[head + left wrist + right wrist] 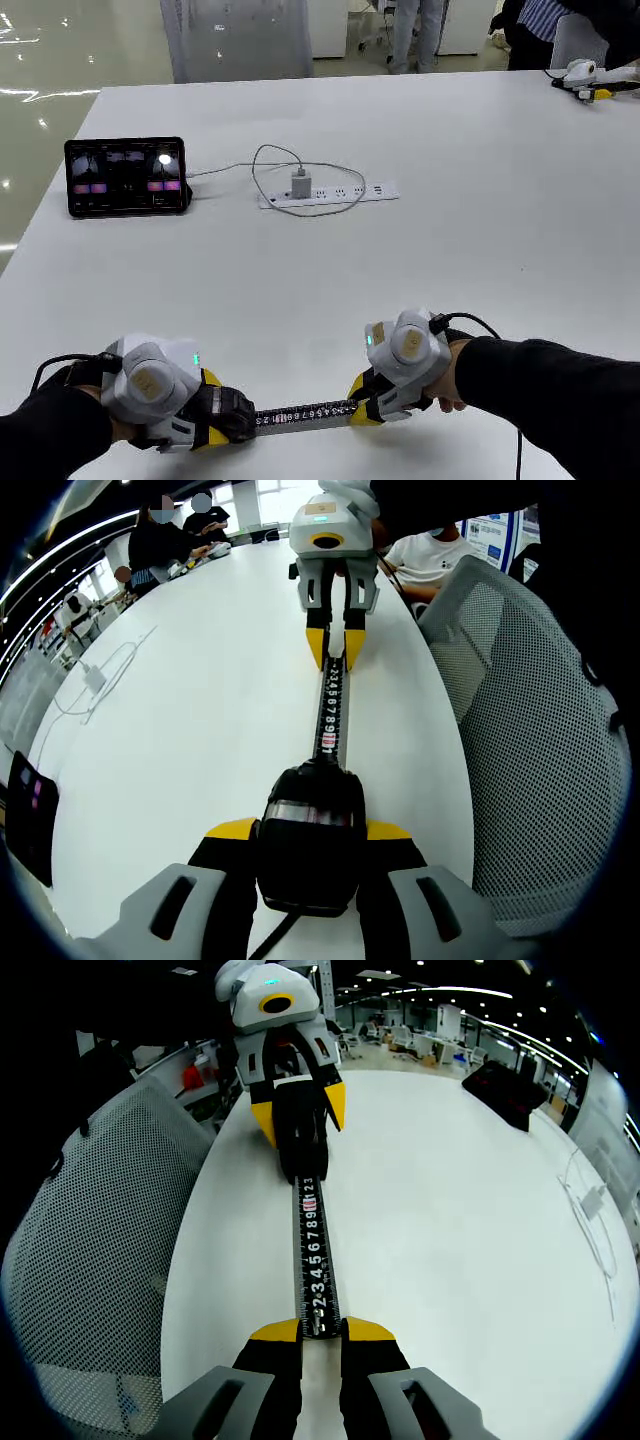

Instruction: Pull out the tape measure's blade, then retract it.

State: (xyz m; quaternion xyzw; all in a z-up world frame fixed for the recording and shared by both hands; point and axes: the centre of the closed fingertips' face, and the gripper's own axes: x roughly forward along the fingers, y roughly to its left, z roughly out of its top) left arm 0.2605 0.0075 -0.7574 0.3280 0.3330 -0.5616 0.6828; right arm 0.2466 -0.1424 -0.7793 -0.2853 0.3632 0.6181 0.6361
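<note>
Both near the desk's [400, 260] front edge: left gripper [215, 408] clamped on the tape measure [232, 415], right gripper [360, 402] pinching the blade [300, 414] end.

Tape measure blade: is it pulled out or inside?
Pulled out. The numbered blade stretches from the case in the left gripper to the right gripper pinching its end.

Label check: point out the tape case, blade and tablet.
tape case [312, 840], left gripper view, top of its black body.
blade [311, 1250], right gripper view, numbered middle stretch.
tablet [127, 176], head view, screen centre.
</note>
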